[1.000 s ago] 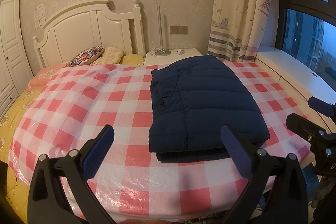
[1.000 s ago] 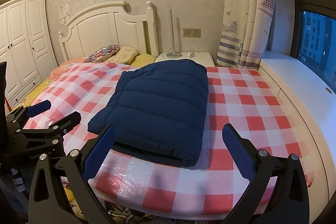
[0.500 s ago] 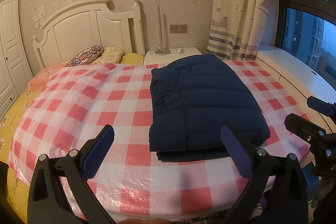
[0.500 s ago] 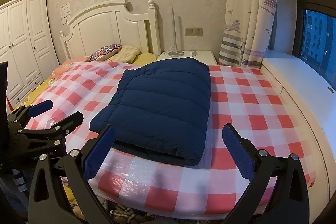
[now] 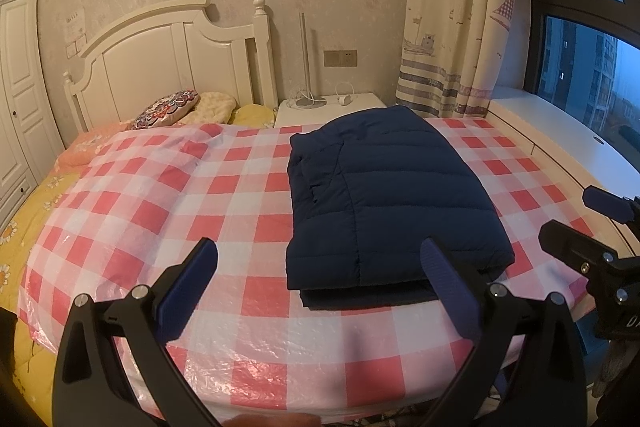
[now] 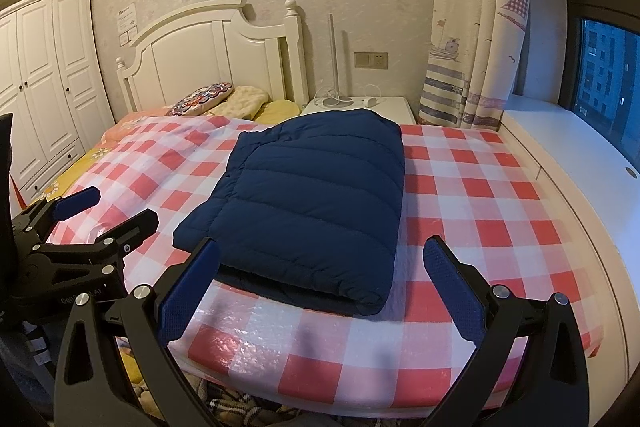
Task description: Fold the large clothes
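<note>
L gripper [image 5: 318, 265]: jaws wide open, empty, at foot of bed | R gripper [image 6: 320, 265]: jaws wide open, empty | navy down jacket [image 5: 384, 195]: folded flat on red-white check cover [image 5: 224, 187], mid-bed | bkgd: headboard [image 5: 160, 67], pillows, nightstand [image 5: 332, 107]

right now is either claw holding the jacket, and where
Nothing is held. The left claw and right claw are both open, short of the folded jacket.
</note>
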